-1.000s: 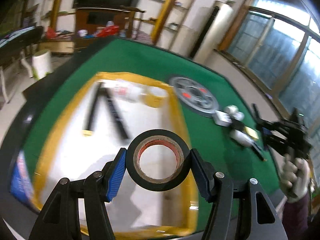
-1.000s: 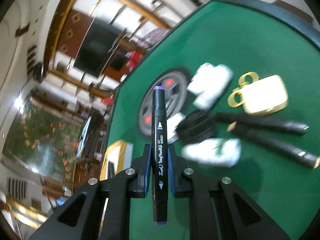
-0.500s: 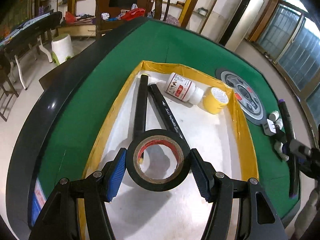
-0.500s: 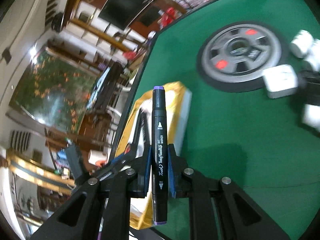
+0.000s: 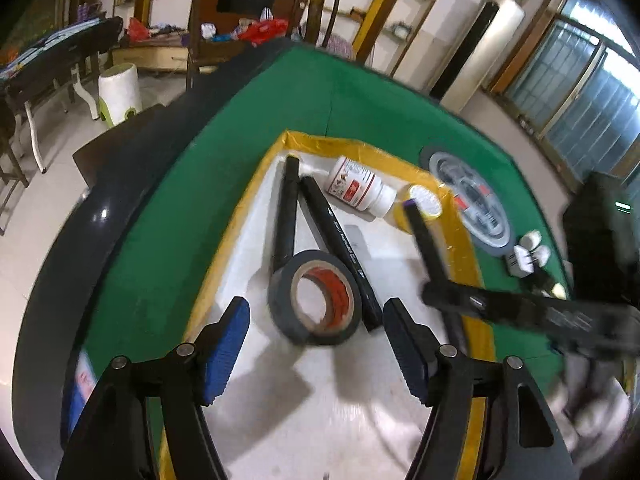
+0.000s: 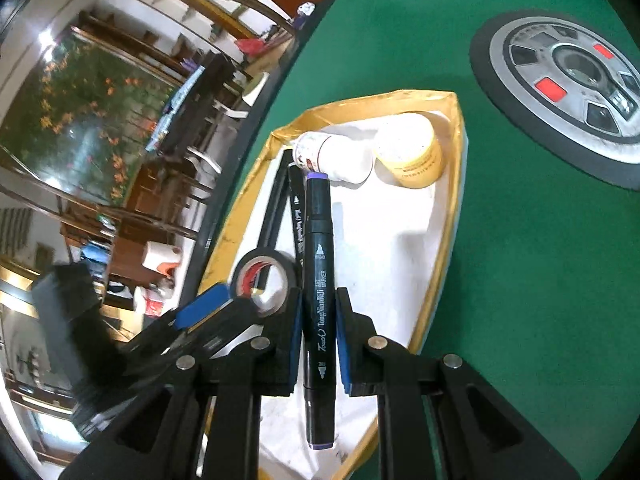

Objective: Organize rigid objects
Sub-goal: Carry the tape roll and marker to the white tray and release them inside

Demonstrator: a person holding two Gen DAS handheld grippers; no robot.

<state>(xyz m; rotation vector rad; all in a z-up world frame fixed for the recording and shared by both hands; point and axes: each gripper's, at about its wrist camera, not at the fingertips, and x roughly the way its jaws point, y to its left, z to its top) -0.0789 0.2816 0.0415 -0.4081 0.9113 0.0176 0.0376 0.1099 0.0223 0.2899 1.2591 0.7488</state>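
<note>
A pale tiled floor (image 5: 52, 216) runs along the left, with a white stool (image 5: 119, 94) standing on it. Dark wooden furniture (image 5: 240, 12) lines the far white wall, between yellow-framed shelves (image 5: 400, 8). Large barred windows (image 5: 580, 92) glow at far right

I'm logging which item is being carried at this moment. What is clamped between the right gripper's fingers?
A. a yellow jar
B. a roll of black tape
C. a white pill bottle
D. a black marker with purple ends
D: the right gripper is shut on the marker, while the roll of tape, white bottle and yellow jar sit in the tray.
</note>
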